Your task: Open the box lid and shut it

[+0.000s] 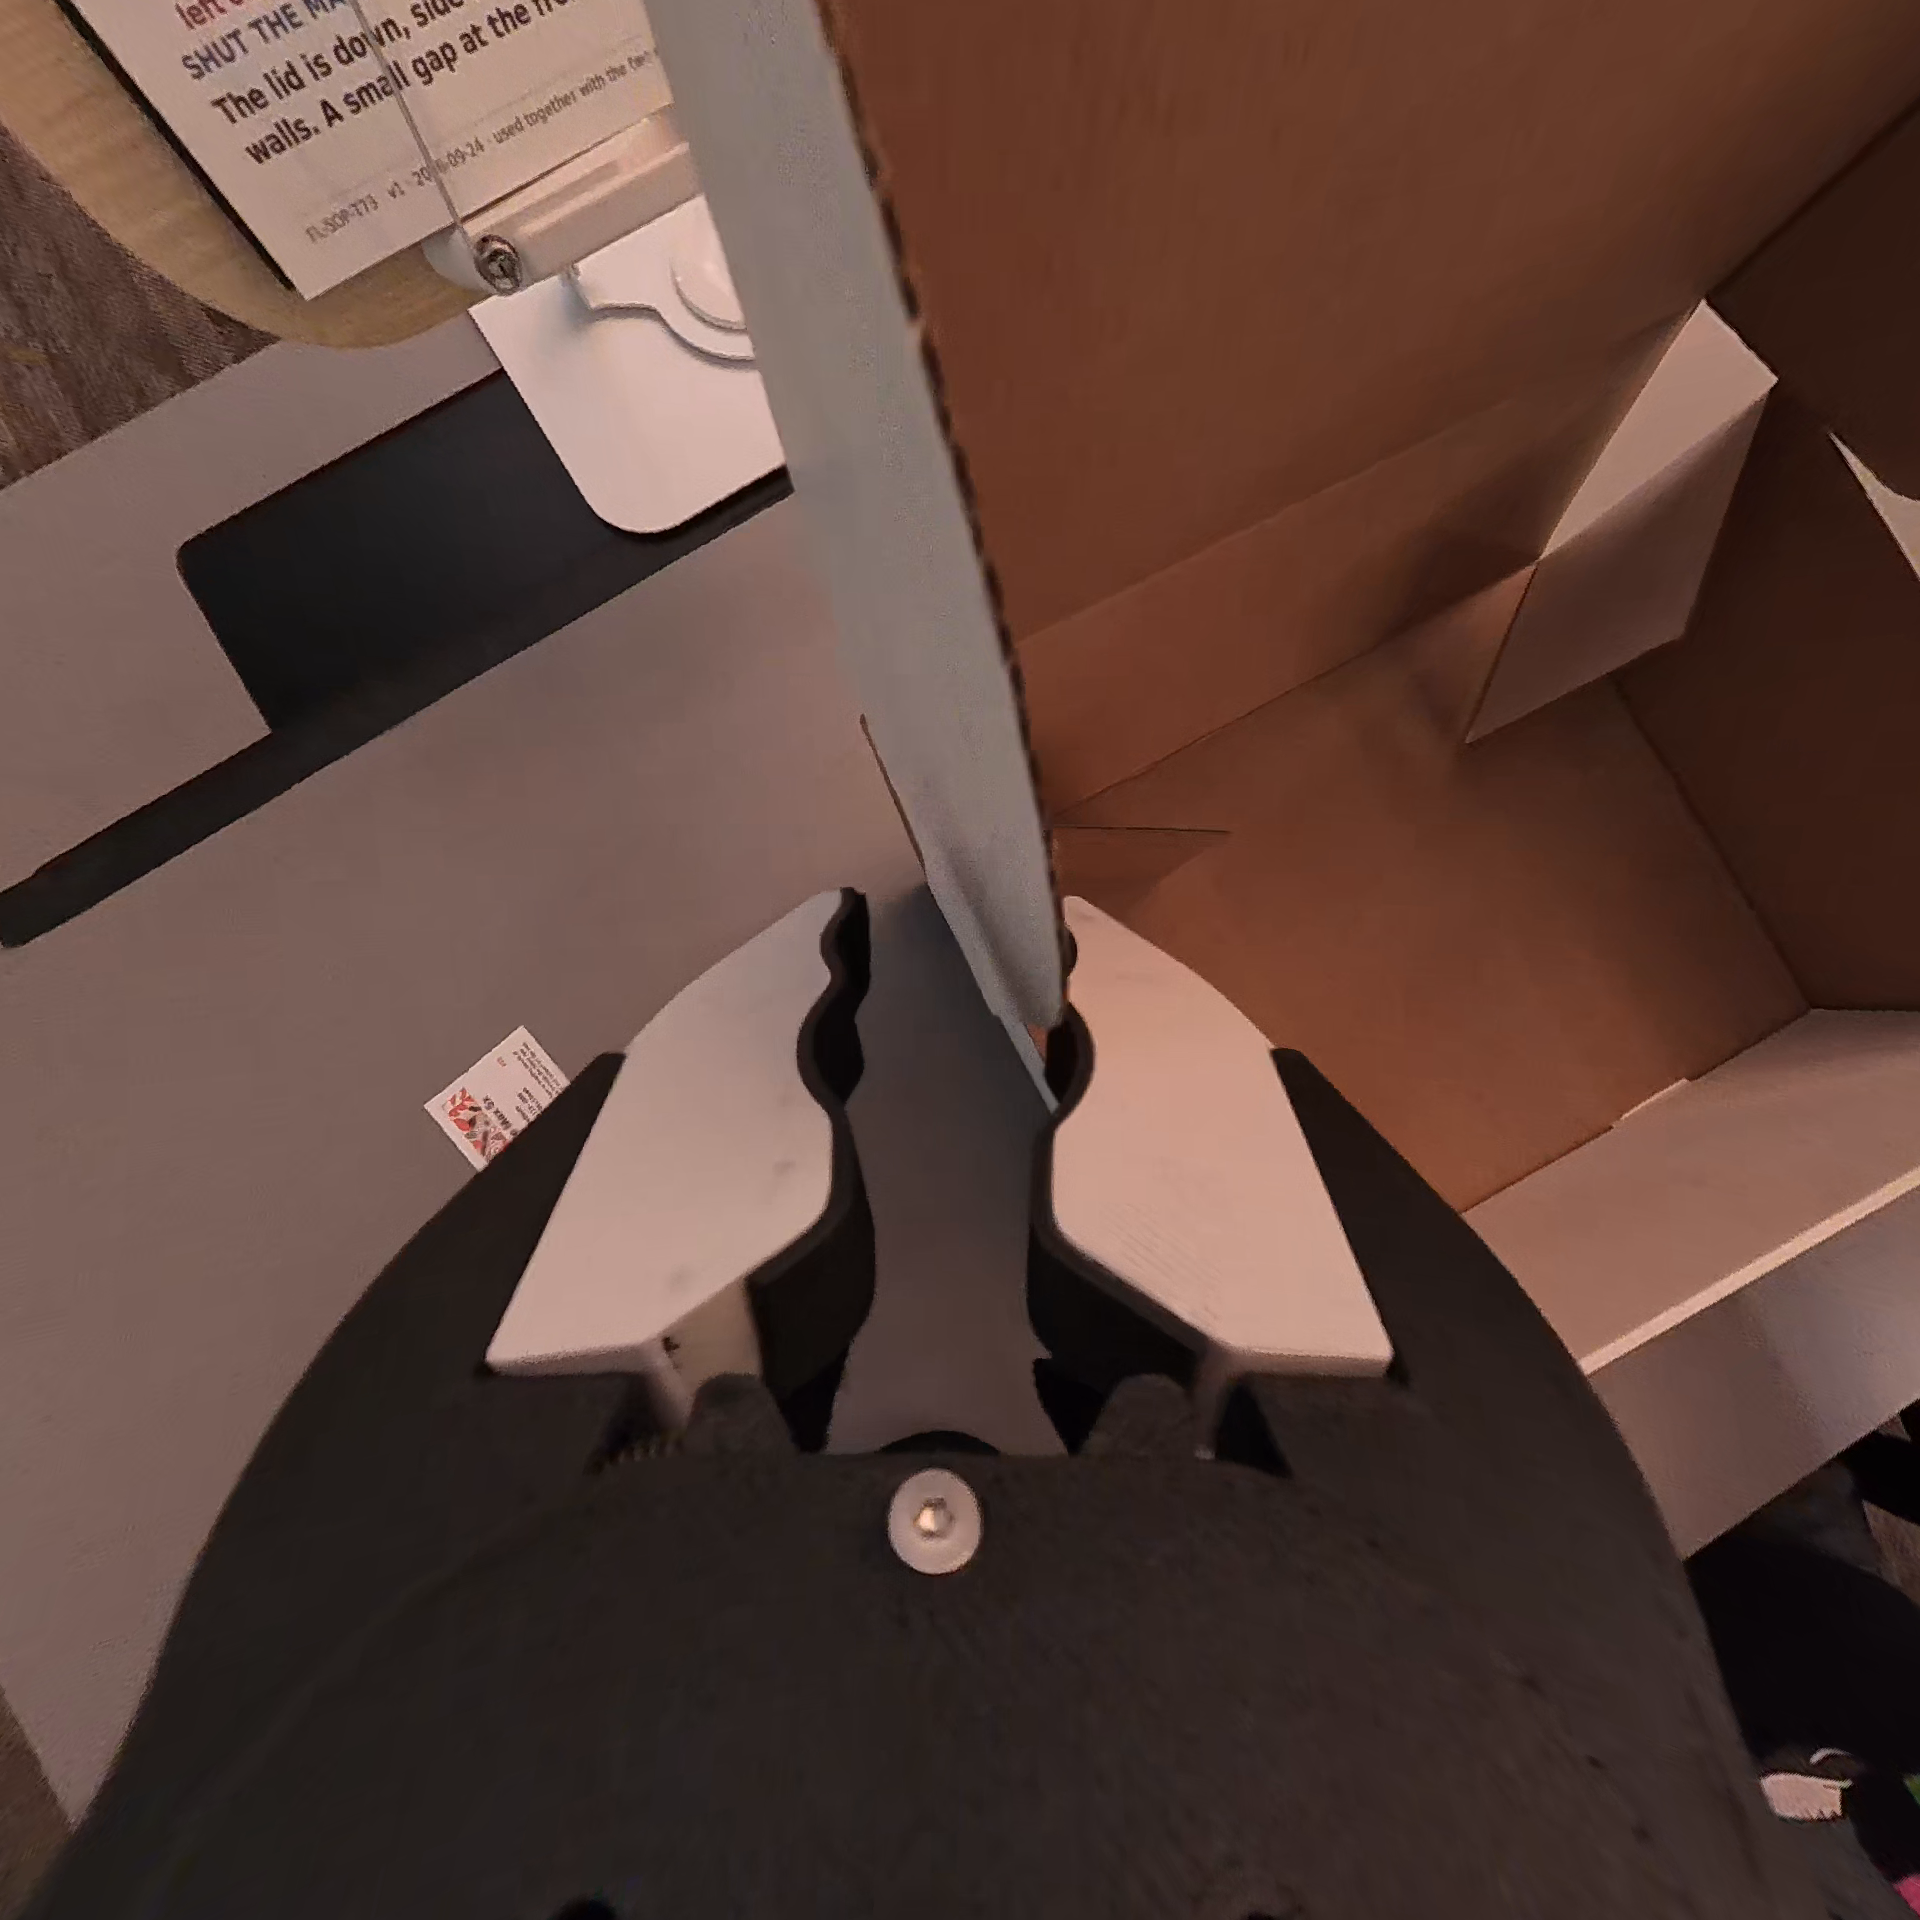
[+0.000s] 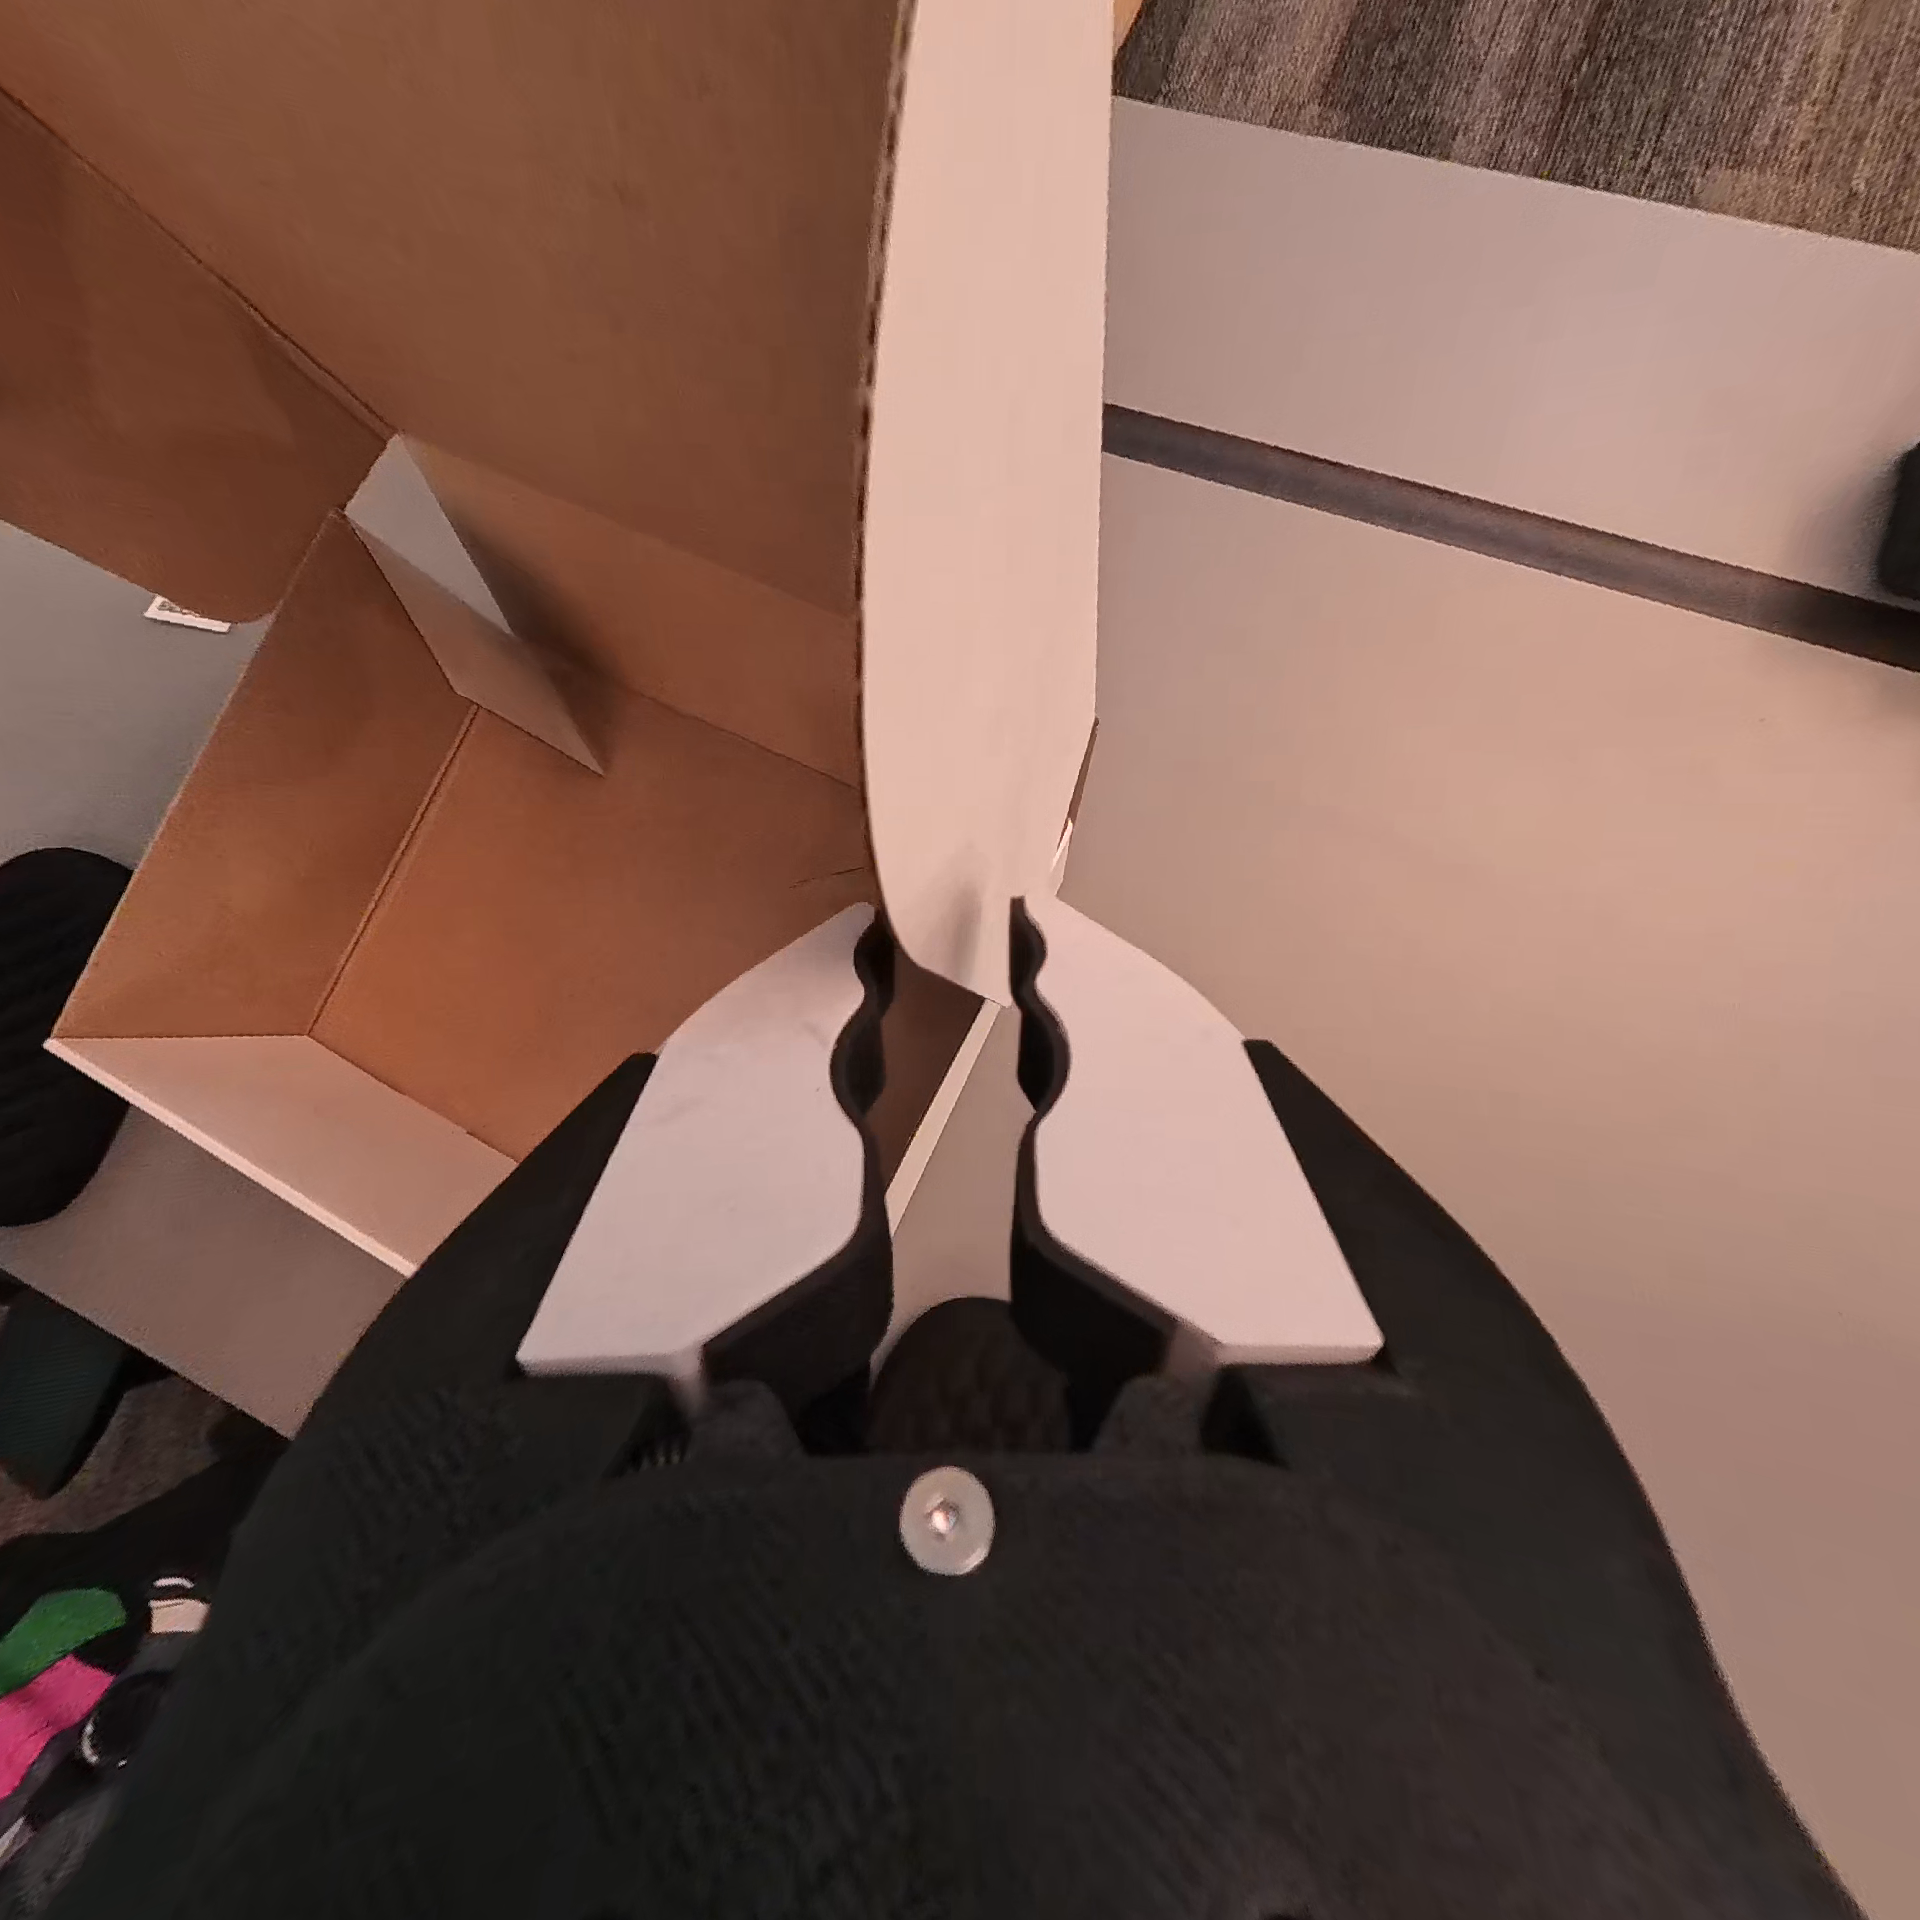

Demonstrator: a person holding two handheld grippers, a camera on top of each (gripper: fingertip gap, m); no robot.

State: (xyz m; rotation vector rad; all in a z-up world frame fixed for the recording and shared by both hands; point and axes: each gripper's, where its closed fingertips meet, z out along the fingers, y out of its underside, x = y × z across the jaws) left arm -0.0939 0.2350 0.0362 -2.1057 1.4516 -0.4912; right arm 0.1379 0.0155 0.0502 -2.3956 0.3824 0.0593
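**Operator:** Report the state of both tools.

**Technician:** Left gripper (image 1: 961,971): jaws parted to a moderate gap. The white side flap (image 1: 894,582) of the lid runs between them and lies against the right-hand pad; the other pad stands clear, so nothing is clamped. Right gripper (image 2: 951,961): jaws likewise parted, straddling the tip of the opposite side flap (image 2: 987,520). Contact there is hard to judge; it appears loose.

**Operator:** Where is the box?

**Technician:** The box (image 2: 239,1081) sits on the grey table (image 1: 416,935), white outside, brown inside. Its lid (image 1: 1299,312) is raised steeply and the cavity is exposed and empty. The opening phase looks complete.

**Operator:** Procedure for closing?

**Technician:** Lower both flaps at an even rate so the lid does not twist. Keep each flap just inside its side wall, and steer the tips into the cavity before the lid comes flat. Avoid pinching hard, since corrugated board creases easily. A printed sheet (image 1: 395,125) stands behind the table and is clear of the path.
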